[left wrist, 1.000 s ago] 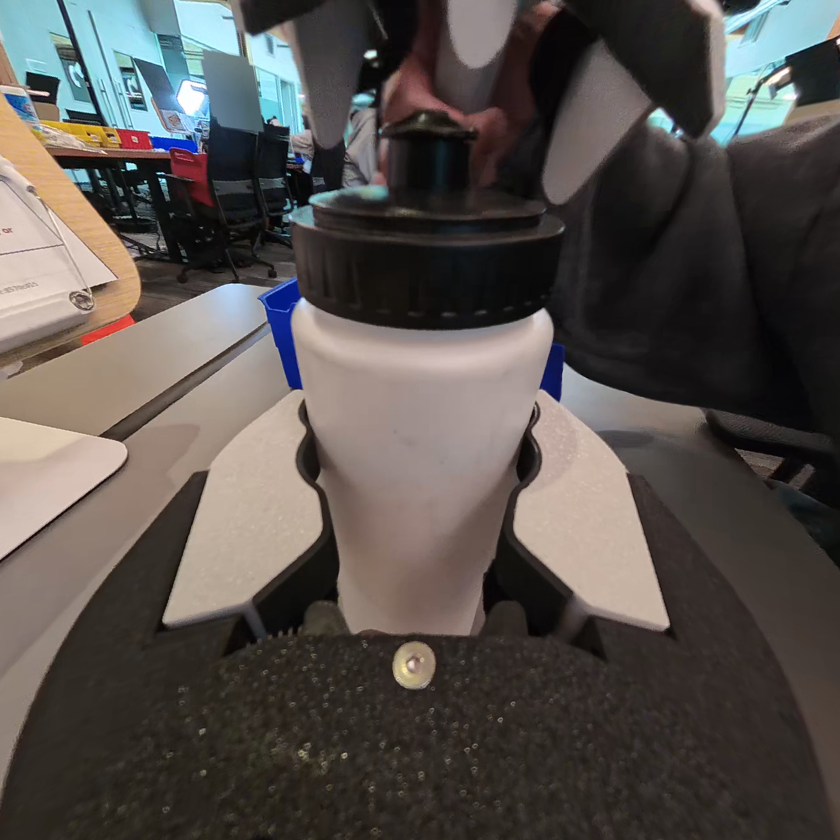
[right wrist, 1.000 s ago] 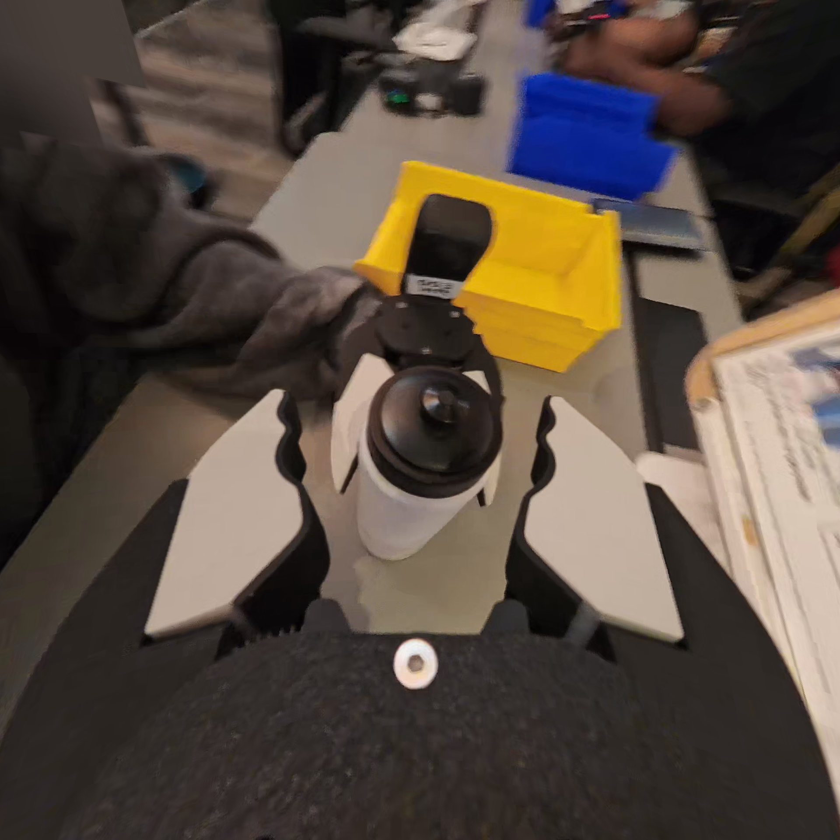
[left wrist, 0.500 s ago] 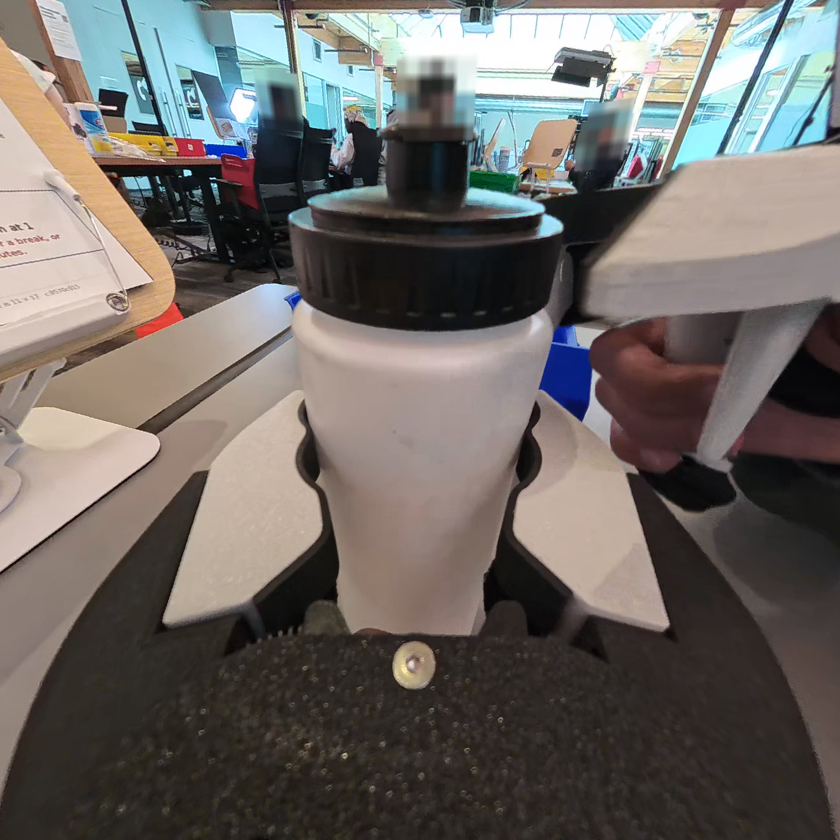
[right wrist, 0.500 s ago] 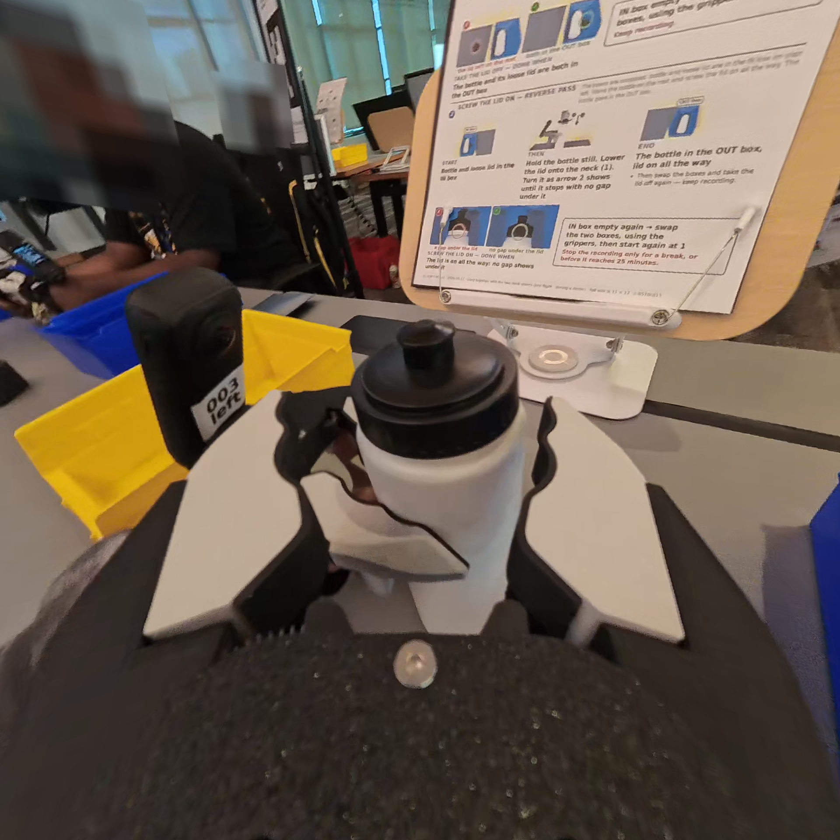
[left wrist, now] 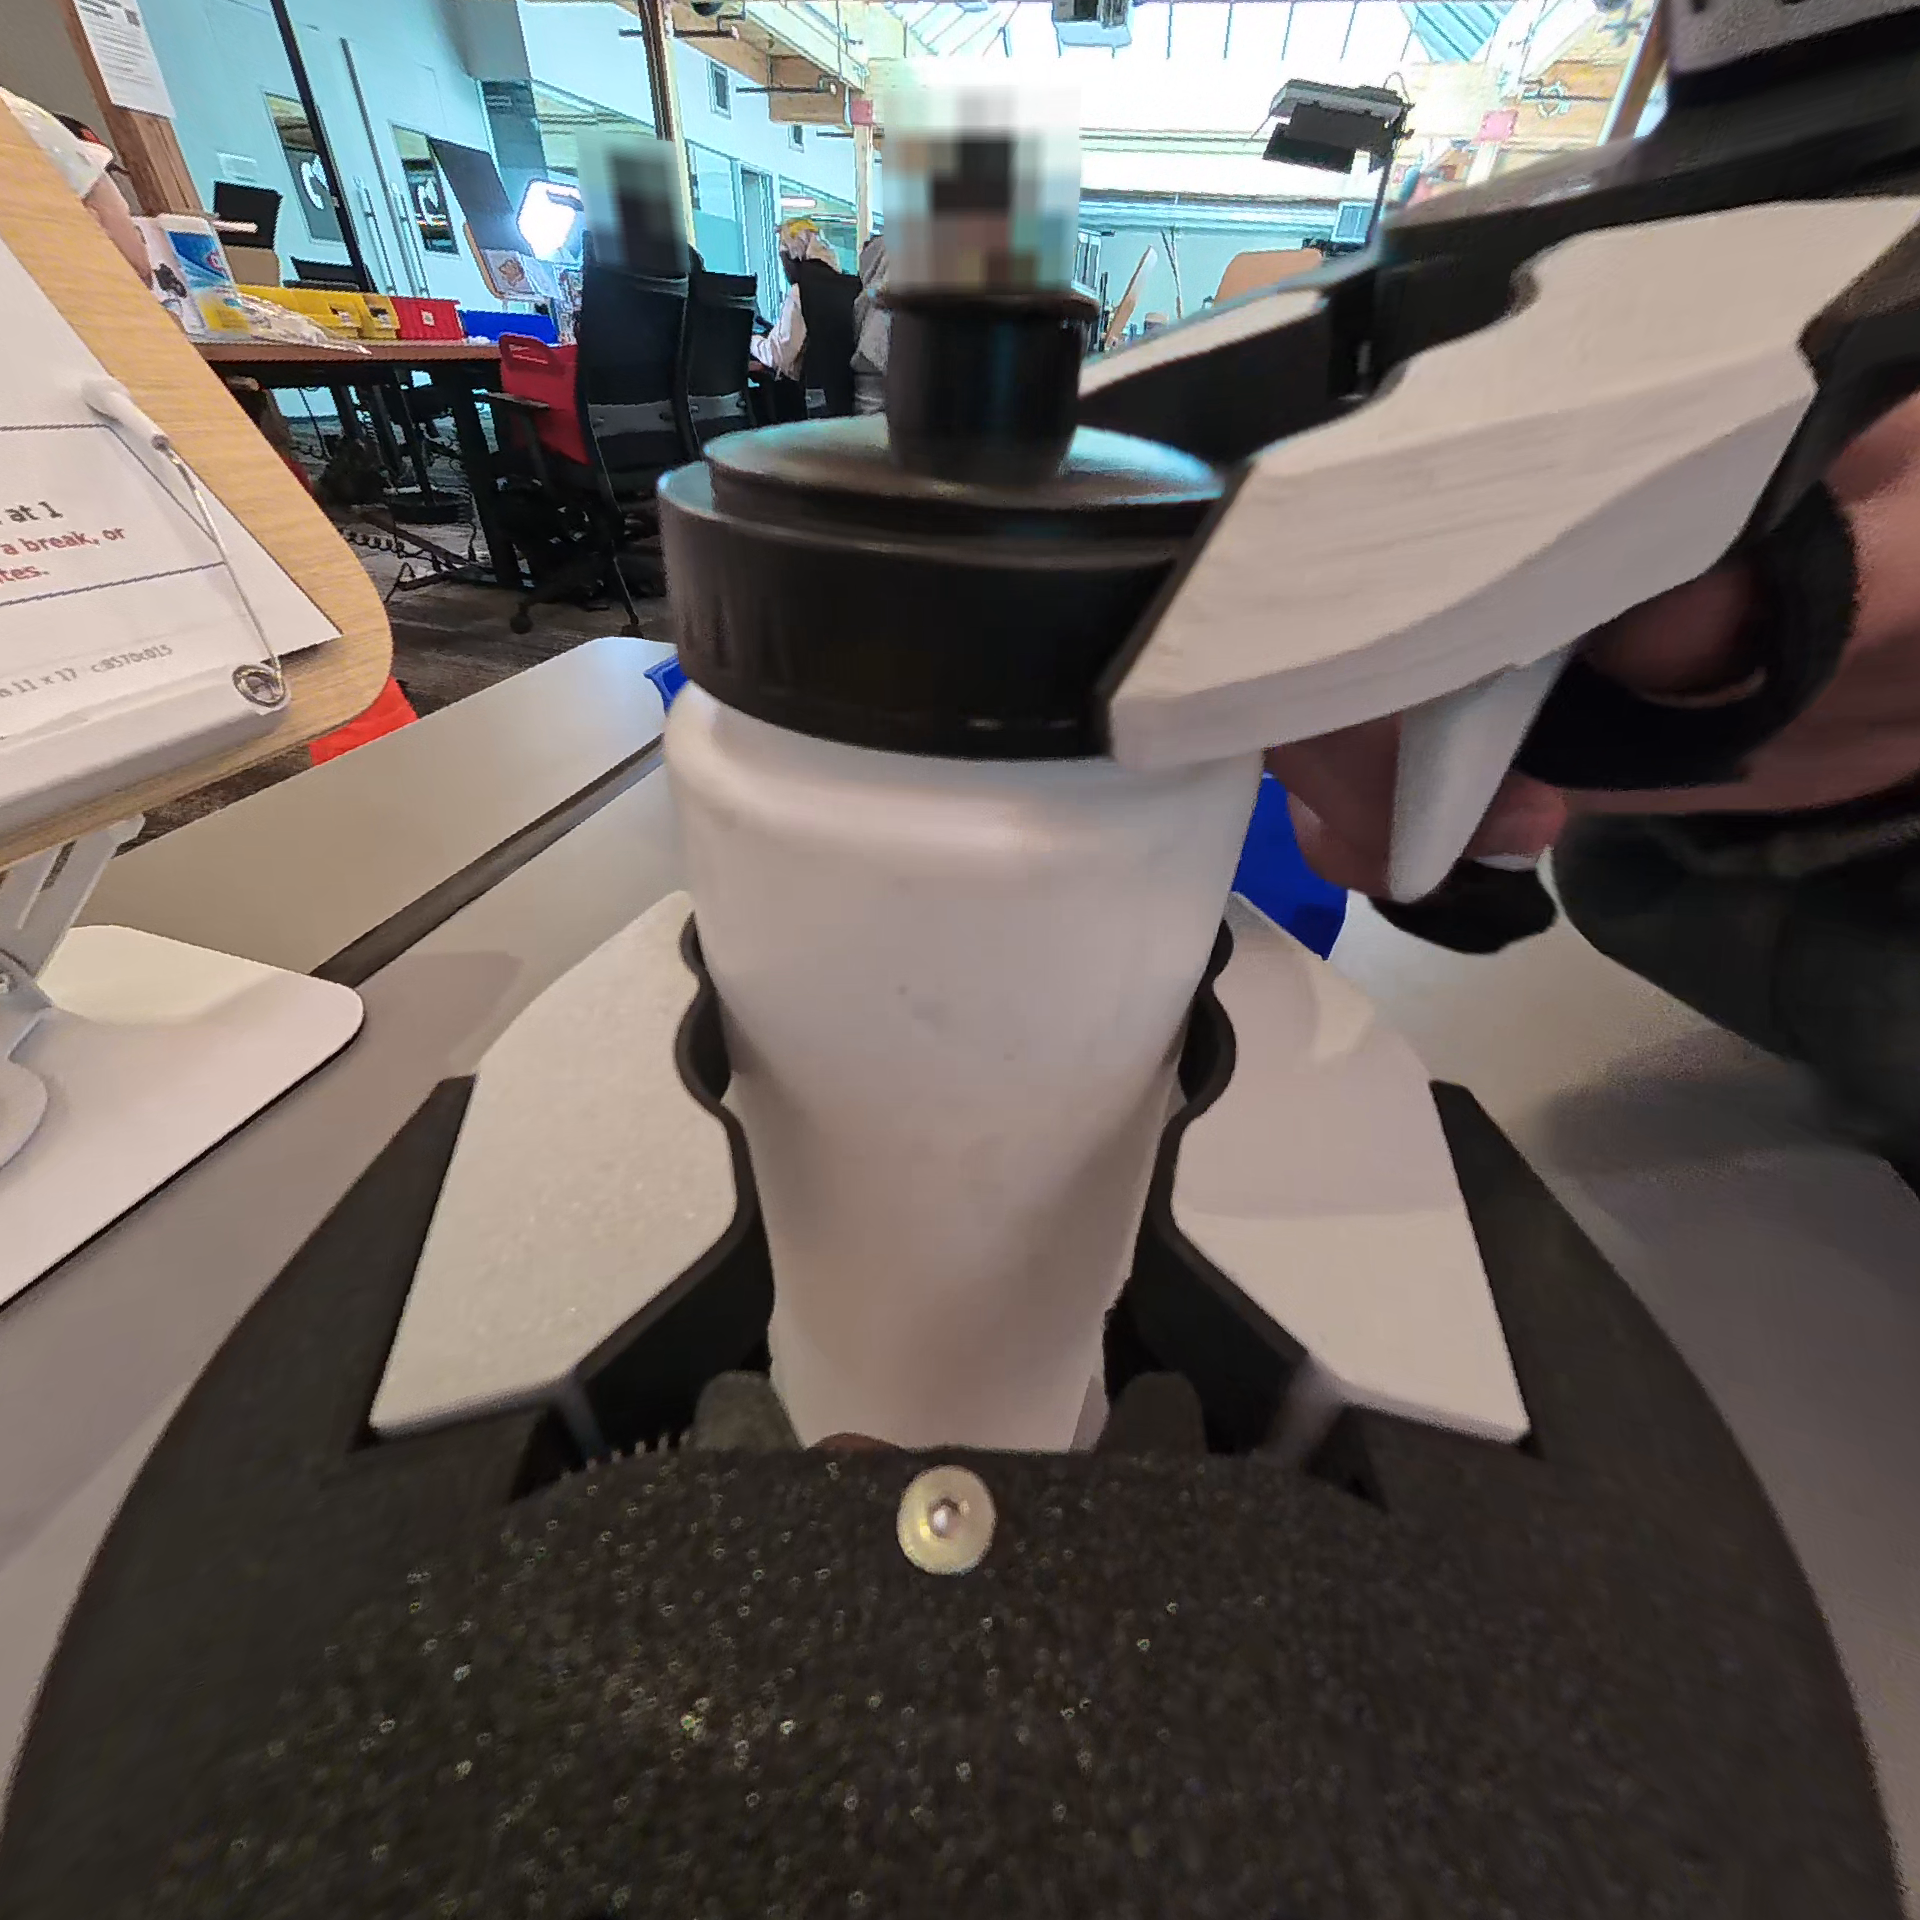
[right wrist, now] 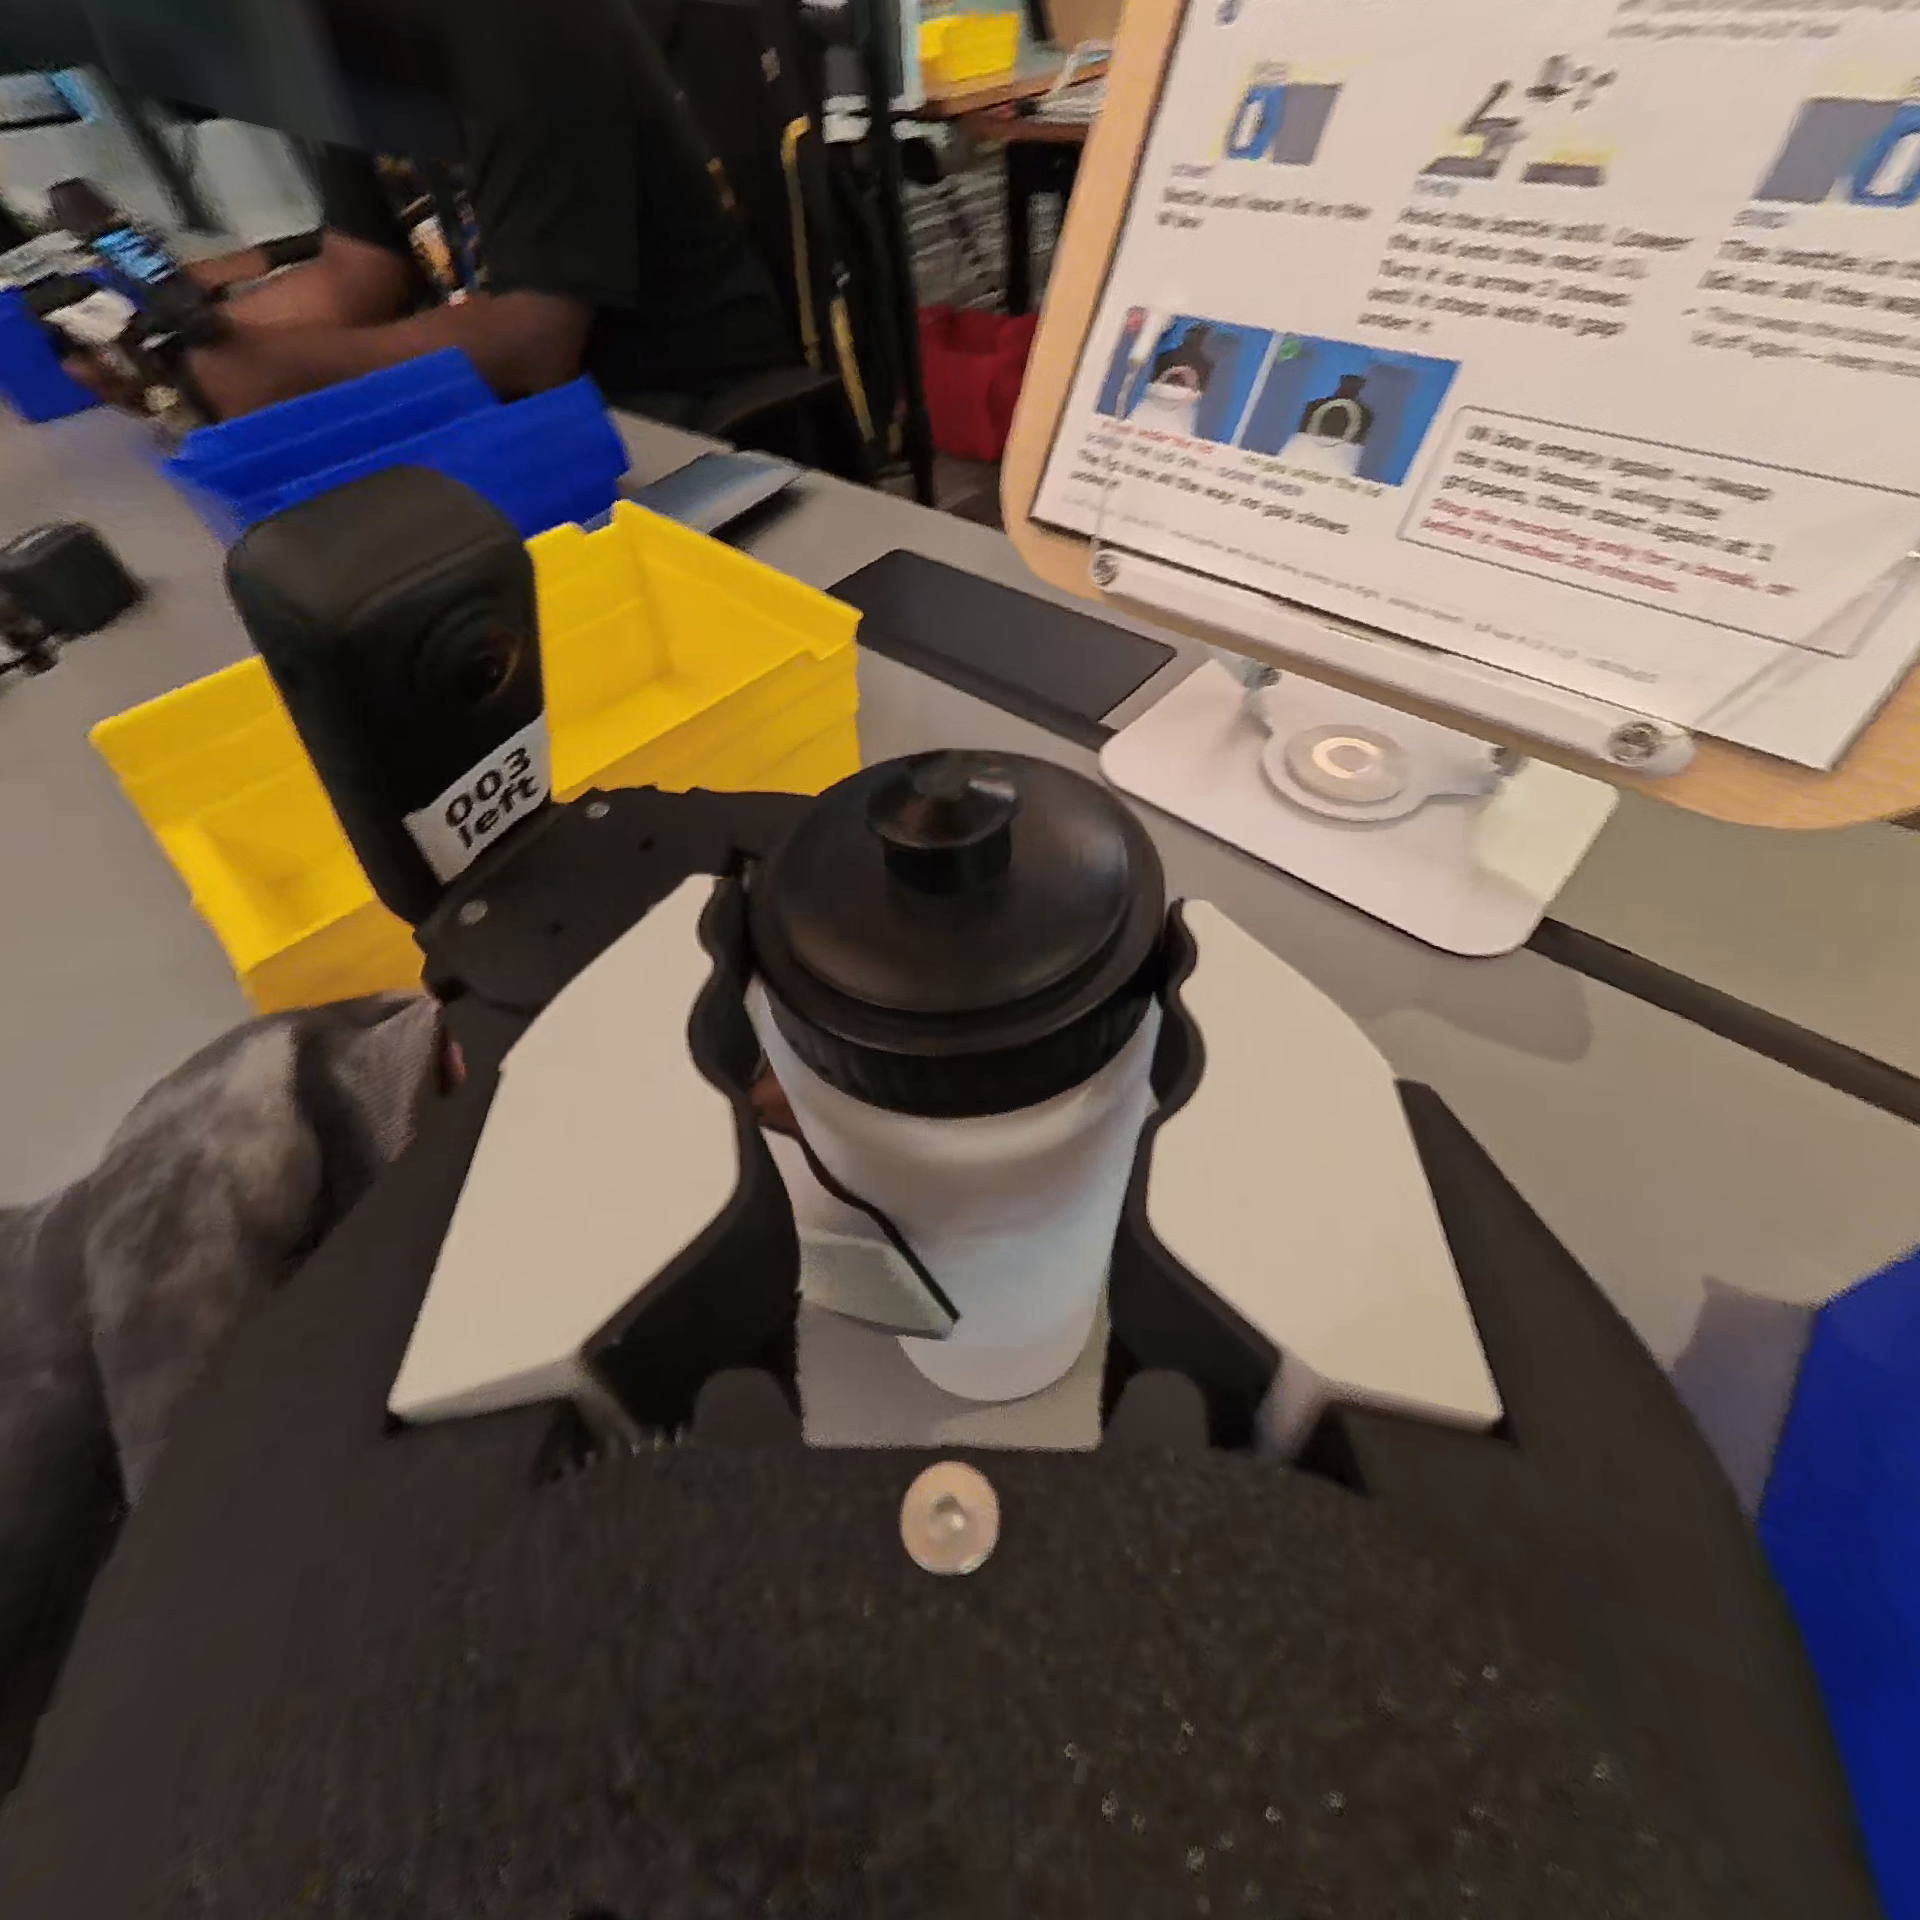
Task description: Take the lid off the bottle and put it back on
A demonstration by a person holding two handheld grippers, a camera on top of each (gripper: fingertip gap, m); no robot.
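Observation:
A white bottle (left wrist: 956, 1039) with a black ribbed lid (left wrist: 914, 613) and a spout stands upright on the grey table. My left gripper (left wrist: 956, 935) is shut on the bottle's body, with both white fingers pressed to its sides. My right gripper (right wrist: 951, 914) is at lid height, and its two fingers hug the lid (right wrist: 951, 935) on both sides. In the left wrist view, one right finger (left wrist: 1455, 499) lies against the lid's right side, with a hand behind it. In the right wrist view, the left gripper's body and camera (right wrist: 384, 675) show behind the bottle (right wrist: 966, 1195).
An instruction board on a white stand (right wrist: 1507, 312) is close on the far side and also shows in the left wrist view (left wrist: 125, 540). A yellow bin (right wrist: 686, 665) sits behind the left gripper, with a blue bin (right wrist: 416, 447) beyond it. Another blue bin (right wrist: 1849, 1455) is at the right. A person (right wrist: 540, 239) sits at the table behind.
My right gripper swung down from above to the bottle's side, rose to lid height and closed in around the lid. The left gripper kept holding the bottle still.

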